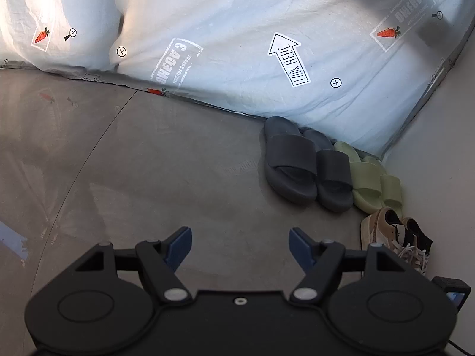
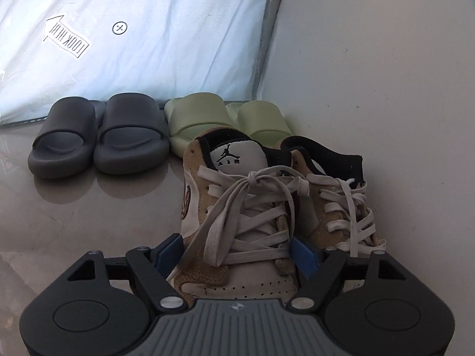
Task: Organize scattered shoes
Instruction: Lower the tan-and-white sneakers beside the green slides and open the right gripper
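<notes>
A tan and white laced sneaker (image 2: pixel 237 207) lies toe-first between the jaws of my right gripper (image 2: pixel 237 252), and both blue pads rest against its sides. Its twin (image 2: pixel 335 195) sits close on its right. Behind them a green pair of slides (image 2: pixel 225 115) and a grey pair (image 2: pixel 98 136) stand in a row against the bed's edge. In the left wrist view the grey slides (image 1: pixel 305 166), green slides (image 1: pixel 374 181) and sneakers (image 1: pixel 394 234) run toward the corner. My left gripper (image 1: pixel 240 243) hovers open over bare floor, left of the shoes.
A bed with a white printed sheet (image 1: pixel 237 44) hangs down to the floor behind the shoes. A pale wall (image 2: pixel 386 59) closes the right side and forms a corner with the bed. Glossy grey floor (image 1: pixel 133 178) spreads to the left.
</notes>
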Demonstrator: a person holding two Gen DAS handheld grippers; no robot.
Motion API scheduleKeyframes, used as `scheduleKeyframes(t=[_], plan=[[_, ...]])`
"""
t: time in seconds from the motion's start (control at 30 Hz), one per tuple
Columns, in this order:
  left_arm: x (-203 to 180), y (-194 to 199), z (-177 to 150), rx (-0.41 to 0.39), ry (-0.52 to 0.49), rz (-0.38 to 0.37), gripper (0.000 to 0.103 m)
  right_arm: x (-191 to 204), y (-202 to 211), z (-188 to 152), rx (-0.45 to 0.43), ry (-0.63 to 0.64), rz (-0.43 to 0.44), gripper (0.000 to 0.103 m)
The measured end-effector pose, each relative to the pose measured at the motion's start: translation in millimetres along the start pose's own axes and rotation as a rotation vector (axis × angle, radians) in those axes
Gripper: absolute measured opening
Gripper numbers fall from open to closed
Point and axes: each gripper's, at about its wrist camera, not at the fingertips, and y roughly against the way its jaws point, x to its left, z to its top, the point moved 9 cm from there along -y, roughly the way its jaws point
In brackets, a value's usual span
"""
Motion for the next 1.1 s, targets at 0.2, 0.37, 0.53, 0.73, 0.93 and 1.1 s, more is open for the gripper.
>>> scheduleKeyframes(t=[0.2, 0.37, 0.53, 0.73, 0.93, 1.1], plan=[[2.0, 1.9, -0.7, -0.003, 0.007, -0.001, 0.073, -14.6, -6.1, -2.7, 0.001, 0.044, 0.022, 0.078], [2.8, 4.0, 0.6, -0.013, 0.01, -0.004, 0.073, -23.1, -11.0, -0.5, -0.008, 0.087, 0.003, 0.079], [7.2, 4.7, 1.1, -0.016, 0.034, -0.017, 0.073, -36.0, -18.3, -2.5, -0.007, 0.108, -0.028, 0.084], [6.7, 12.8, -1.8, -0.038, 0.04, -0.042, 0.073, -47.9, -5.6, 5.9, -0.016, 0.022, -0.014, 0.085], [14.8, 35.7, -11.5, -0.055, 0.046, -0.05, 0.074, -41.4, 40.9, 10.1, -0.05, -0.107, 0.056, 0.091], [34.7, 60.3, -19.8, -0.066, 0.051, -0.02, 0.074, -11.7, 69.3, 5.9, -0.038, -0.209, 0.157, 0.096]])
